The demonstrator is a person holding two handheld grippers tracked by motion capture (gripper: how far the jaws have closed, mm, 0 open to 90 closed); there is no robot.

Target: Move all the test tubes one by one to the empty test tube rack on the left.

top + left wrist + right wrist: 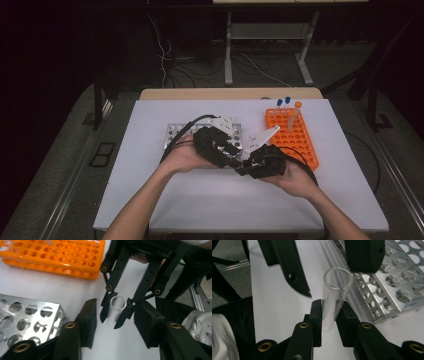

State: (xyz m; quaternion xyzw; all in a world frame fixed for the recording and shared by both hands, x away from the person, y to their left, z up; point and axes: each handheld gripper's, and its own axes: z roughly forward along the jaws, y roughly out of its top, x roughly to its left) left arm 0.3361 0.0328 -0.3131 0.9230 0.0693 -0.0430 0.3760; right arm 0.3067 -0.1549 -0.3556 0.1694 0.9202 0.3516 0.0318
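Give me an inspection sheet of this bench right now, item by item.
Surface: white table top, bare at the front.
Job's things: clear tube, open end up; metal rack; orange rack holding capped tubes.
Clutter: nothing seen.
Grippers: right gripper clamps the tube; left gripper jaws stand either side of it, not pressing.
Cables: black cables trail from the grippers.
Surroundings: dark floor, table legs, loose wires.
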